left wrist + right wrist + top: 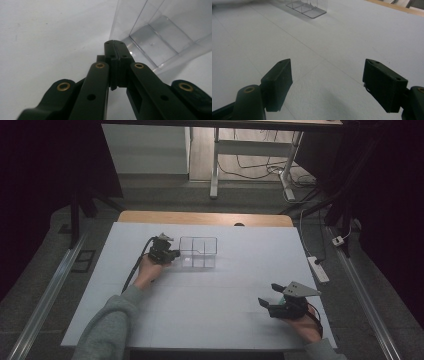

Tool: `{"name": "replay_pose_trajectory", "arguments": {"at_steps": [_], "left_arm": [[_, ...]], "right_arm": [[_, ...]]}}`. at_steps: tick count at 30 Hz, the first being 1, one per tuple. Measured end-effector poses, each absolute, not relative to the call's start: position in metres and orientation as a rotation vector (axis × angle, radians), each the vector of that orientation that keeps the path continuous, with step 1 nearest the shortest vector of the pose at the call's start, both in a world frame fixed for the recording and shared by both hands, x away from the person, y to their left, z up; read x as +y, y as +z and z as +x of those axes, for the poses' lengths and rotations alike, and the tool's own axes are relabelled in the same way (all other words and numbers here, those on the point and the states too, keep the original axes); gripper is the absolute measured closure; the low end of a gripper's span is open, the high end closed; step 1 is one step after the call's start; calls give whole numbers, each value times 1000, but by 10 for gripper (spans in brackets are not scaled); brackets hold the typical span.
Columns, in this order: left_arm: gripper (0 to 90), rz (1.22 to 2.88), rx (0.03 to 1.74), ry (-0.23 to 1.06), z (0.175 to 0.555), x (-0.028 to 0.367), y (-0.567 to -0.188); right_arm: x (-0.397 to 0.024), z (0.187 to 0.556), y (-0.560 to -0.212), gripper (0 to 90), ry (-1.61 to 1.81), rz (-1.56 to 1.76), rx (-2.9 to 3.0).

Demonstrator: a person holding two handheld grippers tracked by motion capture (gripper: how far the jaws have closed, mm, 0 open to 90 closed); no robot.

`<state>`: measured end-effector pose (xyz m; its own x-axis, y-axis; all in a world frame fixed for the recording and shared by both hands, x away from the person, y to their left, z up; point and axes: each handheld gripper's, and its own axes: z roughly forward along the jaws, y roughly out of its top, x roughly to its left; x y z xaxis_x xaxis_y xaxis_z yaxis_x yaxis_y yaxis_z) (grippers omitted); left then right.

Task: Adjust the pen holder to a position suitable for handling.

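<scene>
My left tongs [172, 254] sit pressed together at the left wall of the clear divided box [198, 252], and my right tongs [267, 304] rest spread wide near the right front corner of the white board [210, 310]. From the high view, the box stands toward the far middle of the board, well apart from my right hand [305, 325]. I judge I keep that hand parked and out of the way because the work is all at the box, and open jaws leave it ready if I need it. My left hand [149, 270] reaches forward with its cable [134, 270] trailing back along my sleeve [107, 330].

In the left gripper view, the two black jaws meet flat against each other, and I see nothing pinched between them. Their tips lie just beside the near lower corner of the box [160, 42], whose clear walls and inner dividers rise past them. Whether the tips touch the plastic I cannot tell. Closed tongs make a blunt point, so I take it I mean to nudge or steady the box, not to grip it.

In the right gripper view, the jaws stand far apart over bare board, with nothing between them. The box [308, 7] shows small at the top, far off across the board.
</scene>
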<state>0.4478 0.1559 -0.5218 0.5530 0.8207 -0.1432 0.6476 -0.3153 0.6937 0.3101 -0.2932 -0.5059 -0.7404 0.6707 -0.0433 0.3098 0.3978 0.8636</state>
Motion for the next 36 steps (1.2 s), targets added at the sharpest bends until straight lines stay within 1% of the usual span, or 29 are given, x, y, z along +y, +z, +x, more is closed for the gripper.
{"name": "replay_pose_trajectory", "arguments": {"at_steps": [8, 36], "left_arm": [[887, 2097, 1134, 291, 445, 147, -522], [887, 2131, 1060, 271, 449, 114, -521]], "right_arm": [[-293, 310, -506, 235, 1273, 843, 2275], [-292, 310, -507, 236, 1278, 843, 2279]]}}
